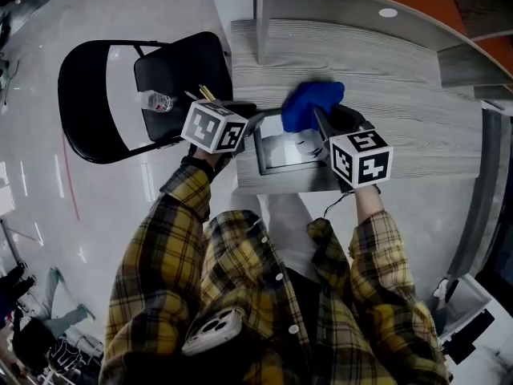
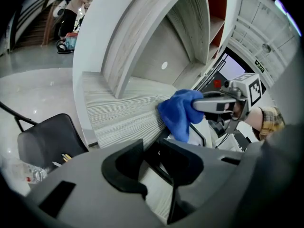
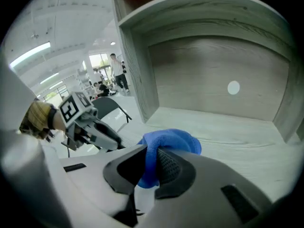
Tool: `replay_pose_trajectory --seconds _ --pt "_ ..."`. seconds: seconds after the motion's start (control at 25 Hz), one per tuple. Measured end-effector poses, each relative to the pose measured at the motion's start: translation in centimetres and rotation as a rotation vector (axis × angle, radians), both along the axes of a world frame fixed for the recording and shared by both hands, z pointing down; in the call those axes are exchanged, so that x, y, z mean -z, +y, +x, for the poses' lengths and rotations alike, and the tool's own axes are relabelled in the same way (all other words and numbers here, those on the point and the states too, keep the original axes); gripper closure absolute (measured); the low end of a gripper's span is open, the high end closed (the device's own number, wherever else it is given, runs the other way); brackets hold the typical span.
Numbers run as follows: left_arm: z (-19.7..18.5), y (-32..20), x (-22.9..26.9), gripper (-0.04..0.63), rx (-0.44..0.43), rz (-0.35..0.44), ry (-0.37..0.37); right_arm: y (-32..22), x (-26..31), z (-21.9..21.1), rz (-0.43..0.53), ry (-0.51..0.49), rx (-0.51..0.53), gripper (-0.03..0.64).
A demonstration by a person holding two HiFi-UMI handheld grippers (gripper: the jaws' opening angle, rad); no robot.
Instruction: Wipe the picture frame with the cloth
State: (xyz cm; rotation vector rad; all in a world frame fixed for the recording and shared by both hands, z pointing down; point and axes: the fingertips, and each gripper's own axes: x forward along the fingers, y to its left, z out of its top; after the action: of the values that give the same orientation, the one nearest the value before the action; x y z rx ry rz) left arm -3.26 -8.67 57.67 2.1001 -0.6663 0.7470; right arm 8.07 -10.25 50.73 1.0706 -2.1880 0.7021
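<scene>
Grey woodgrain shelving (image 1: 385, 70) fills the head view above a glossy pale floor (image 1: 48, 175), with a black folding chair (image 1: 96, 95) at its left. The picture frame (image 1: 284, 152) lies flat by the near edge. In the left gripper view, the left gripper (image 2: 152, 150) pinches the frame's dark rim. In the right gripper view, the right gripper (image 3: 149, 167) is clamped on the blue cloth (image 3: 173, 141), at the frame's far corner.

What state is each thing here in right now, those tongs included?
Picture frame, lying flat on the desk.
Blue cloth, bunched, over the frame's far corner.
Left tongs, shut on the frame's left edge.
Right tongs, shut on the cloth.
Bottle, lying on its side on the chair.
</scene>
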Motion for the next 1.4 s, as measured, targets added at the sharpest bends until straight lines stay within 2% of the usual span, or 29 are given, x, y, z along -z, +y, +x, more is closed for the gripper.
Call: replay_pose_trajectory --seconds 0.16,0.24,0.48,0.68,1.0,1.24,1.32,1.4 --pt "0.0 -0.1 0.0 0.488 0.003 0.001 0.006 0.2 -4.7 0.3 -0.034 0.139 0.061 0.569" --pt "0.0 -0.1 0.0 0.488 0.004 0.001 0.007 0.9 -5.2 0.6 -0.034 0.133 0.051 0.571" --pt "-0.1 0.0 -0.1 0.489 0.017 0.002 0.01 4.8 -5.9 1.4 -0.171 0.116 0.054 0.571" --pt "-0.1 0.0 -0.3 0.489 0.008 -0.011 0.001 8.5 -5.9 2.0 -0.23 0.095 0.054 0.57" --pt "0.3 0.1 -0.3 0.488 -0.009 -0.011 -0.006 13.3 -4.8 2.2 -0.238 0.072 0.058 0.57" --pt "0.2 0.2 -0.1 0.488 -0.012 -0.009 -0.003 16.8 -4.9 2.8 -0.301 0.061 0.071 0.571" --pt "0.3 0.2 0.0 0.488 -0.017 -0.009 -0.006 16.4 -4.0 3.1 -0.286 0.04 0.051 0.569" --pt "0.4 0.2 0.0 0.488 -0.025 -0.01 -0.004 14.2 -1.8 3.4 -0.228 -0.006 0.008 0.569"
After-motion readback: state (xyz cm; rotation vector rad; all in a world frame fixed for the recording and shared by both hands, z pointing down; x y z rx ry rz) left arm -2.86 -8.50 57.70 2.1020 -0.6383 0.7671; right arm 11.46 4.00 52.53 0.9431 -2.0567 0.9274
